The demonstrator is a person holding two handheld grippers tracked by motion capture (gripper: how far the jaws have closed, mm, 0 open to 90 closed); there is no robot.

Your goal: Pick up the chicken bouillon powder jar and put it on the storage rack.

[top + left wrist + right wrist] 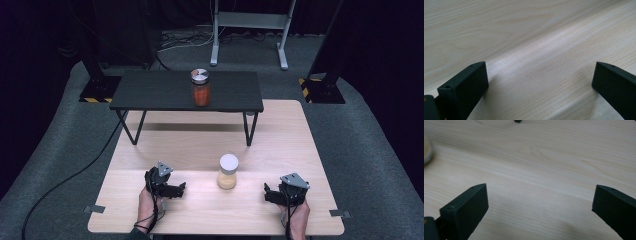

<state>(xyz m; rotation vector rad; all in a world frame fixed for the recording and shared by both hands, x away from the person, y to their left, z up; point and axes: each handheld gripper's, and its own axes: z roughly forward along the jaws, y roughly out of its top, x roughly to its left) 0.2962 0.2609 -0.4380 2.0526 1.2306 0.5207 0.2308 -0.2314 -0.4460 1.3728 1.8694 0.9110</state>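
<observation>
A jar with a white lid and yellowish contents (228, 172) stands upright on the light wooden table (210, 145), between my two grippers. A second jar with orange-red contents and a metal lid (201, 88) stands on the black shelf (150, 92) at the back. My left gripper (176, 189) rests low at the jar's left, open, with bare wood between its fingers (464, 87). My right gripper (270, 193) sits at the jar's right, also open over bare wood, one finger (466, 207) at each side of its view. A blurred edge of the near jar's base (426, 151) shows at far left.
The black shelf stands on thin legs (131, 127) across the table's far half. Grey carpet (60, 150) surrounds the table, with a black cable (75, 175) on the left. A metal frame (250, 30) and dark stand bases (322, 90) sit beyond the table.
</observation>
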